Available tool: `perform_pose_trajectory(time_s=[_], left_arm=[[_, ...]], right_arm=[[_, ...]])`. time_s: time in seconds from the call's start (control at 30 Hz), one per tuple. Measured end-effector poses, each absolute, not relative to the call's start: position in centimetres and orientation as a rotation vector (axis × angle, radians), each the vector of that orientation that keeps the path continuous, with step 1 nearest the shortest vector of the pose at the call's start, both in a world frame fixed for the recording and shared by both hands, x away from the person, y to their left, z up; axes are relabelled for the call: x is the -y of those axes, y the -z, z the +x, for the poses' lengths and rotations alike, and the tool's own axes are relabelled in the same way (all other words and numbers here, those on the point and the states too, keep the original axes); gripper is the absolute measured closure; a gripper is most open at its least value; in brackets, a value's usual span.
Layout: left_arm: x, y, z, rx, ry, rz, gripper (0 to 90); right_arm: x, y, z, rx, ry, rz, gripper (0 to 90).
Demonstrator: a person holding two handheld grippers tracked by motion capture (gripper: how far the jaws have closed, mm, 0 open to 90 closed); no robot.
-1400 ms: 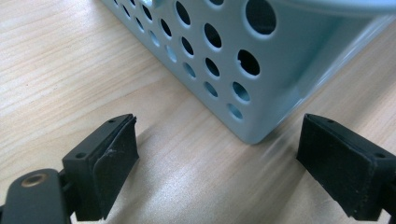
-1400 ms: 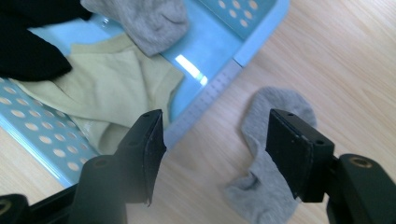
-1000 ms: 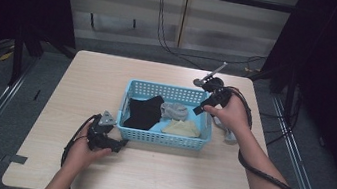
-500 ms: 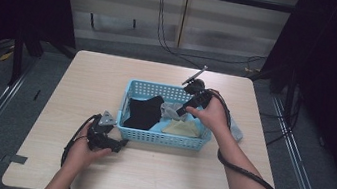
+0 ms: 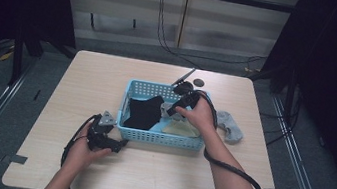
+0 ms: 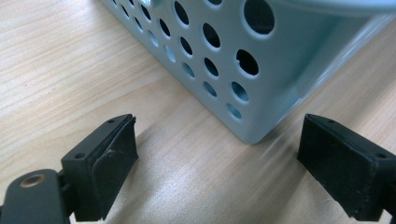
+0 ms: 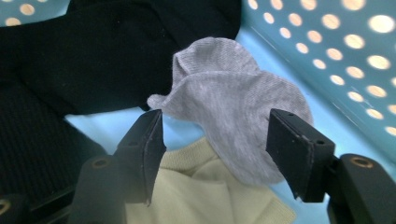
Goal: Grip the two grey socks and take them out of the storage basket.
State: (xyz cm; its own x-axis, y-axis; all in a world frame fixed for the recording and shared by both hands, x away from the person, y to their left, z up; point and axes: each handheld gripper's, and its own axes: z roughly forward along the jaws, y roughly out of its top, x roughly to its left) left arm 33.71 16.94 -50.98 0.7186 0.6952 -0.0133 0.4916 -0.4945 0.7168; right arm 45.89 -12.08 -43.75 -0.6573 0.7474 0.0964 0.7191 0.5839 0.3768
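I saw a light blue perforated basket (image 5: pixel 157 137) sitting on the table. Inside it lay a black garment (image 5: pixel 144 111) at the left, a pale yellow sock (image 7: pixel 205 196) toward the front right, and a small grey sock (image 7: pixel 238 112) crumpled partly over the yellow one. Another grey sock (image 5: pixel 230 126) lay flat on the table just right of the basket.

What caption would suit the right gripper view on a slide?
Open right gripper poised over a grey sock lying on black and cream socks in a blue basket.
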Motion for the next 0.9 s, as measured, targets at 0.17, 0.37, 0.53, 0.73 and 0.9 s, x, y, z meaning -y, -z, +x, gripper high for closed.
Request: perform_pose_trajectory(time_s=[0.17, 0.37, 0.53, 0.73, 0.9], left_arm=[[-16.9, 51.0, 33.7, -0.895, -0.362, 2.193, 10.9], [-16.9, 51.0, 33.7, -0.890, -0.360, 2.199, 10.8], [-16.9, 51.0, 33.7, -0.889, -0.360, 2.200, 10.8], [-16.9, 51.0, 33.7, -0.889, -0.360, 2.200, 10.7], [-16.9, 51.0, 33.8, -0.887, -0.359, 2.201, 10.7]], right_arm=[[11.4, 44.5, 46.2, -2.740, -0.585, 1.255, 37.0], [10.5, 45.5, 46.7, -2.758, -0.554, 1.256, 37.3], [10.0, 46.5, 46.7, -2.760, -0.488, 1.248, 41.3], [10.1, 47.0, 46.6, -2.771, -0.423, 1.209, 69.9], [10.6, 46.4, 46.4, -2.806, -0.408, 1.195, 84.6]])
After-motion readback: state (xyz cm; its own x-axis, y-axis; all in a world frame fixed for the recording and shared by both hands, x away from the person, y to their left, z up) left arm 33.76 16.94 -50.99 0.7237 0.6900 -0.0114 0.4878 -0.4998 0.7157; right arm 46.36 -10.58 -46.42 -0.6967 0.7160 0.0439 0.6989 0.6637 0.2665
